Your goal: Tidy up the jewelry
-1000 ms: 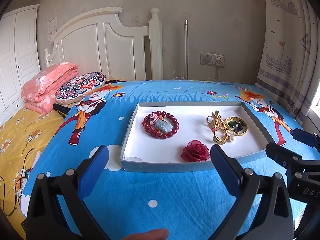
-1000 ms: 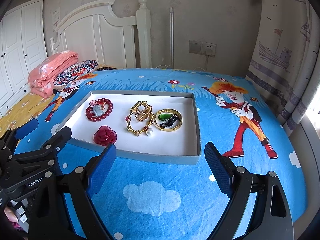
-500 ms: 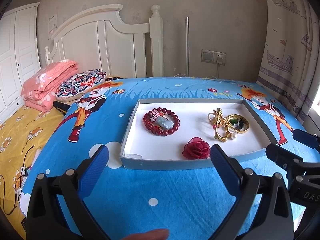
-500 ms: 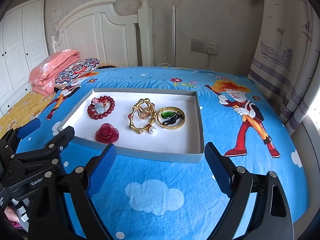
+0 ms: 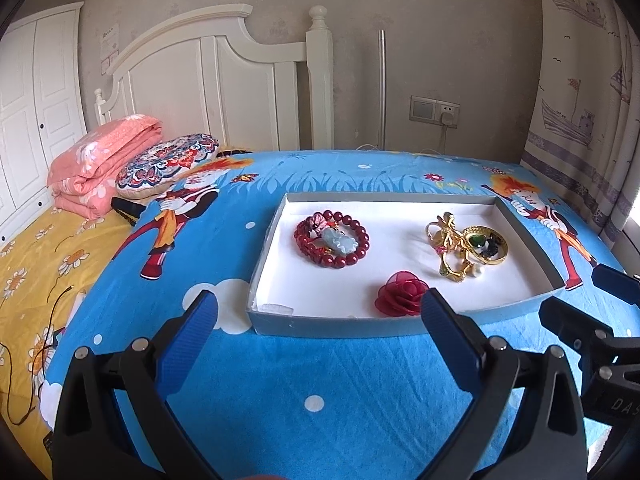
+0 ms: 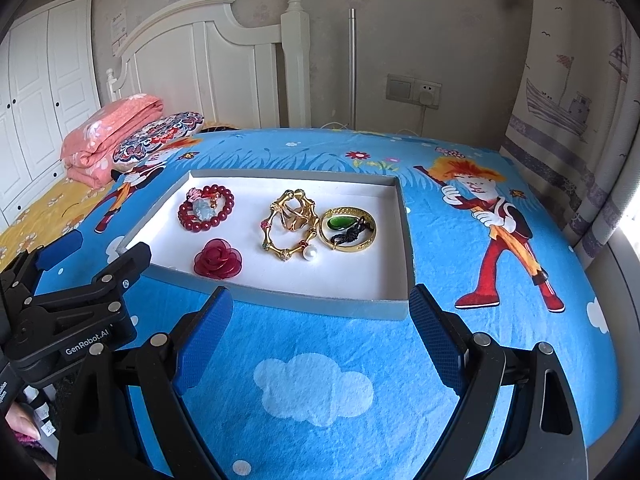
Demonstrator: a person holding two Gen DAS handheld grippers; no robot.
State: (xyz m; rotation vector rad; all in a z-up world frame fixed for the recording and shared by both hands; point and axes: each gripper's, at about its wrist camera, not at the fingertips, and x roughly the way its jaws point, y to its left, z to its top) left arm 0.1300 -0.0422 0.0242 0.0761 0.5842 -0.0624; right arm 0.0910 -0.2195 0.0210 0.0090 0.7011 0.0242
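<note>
So there's a shallow grey box [image 6: 320, 307] with a white inside sitting on the bright blue cartoon bedspread [image 6: 312, 384], and all the jewelry is in it. Looking from the right gripper's camera: red bead bracelet [image 6: 206, 208] with a pale stone charm sits at about 10 o'clock in the box, the red fabric rose [image 6: 218, 259] at 7 o'clock close to the near wall, the gold bamboo-style bangle [image 6: 291, 225] with a pearl roughly dead centre, and a gold ring-shaped bangle [image 6: 349, 229] with a green stone and black cord at about 3 o'clock, touching or overlapping the bamboo one.

Both tools are hanging just short of the box's near wall, over the bedspread. The left gripper [image 5: 318, 316] has its blue pads spread wide, nothing between them. Same with the right gripper [image 6: 320, 314], fingers wide apart and holding nothing. The two sit side by side, each one poking into the other's view.

At the far end, around 11 o'clock, there's a folded pink quilt [image 6: 112, 132] and a patterned pillow [image 6: 158, 136] against the white headboard [image 6: 208, 48].
</note>
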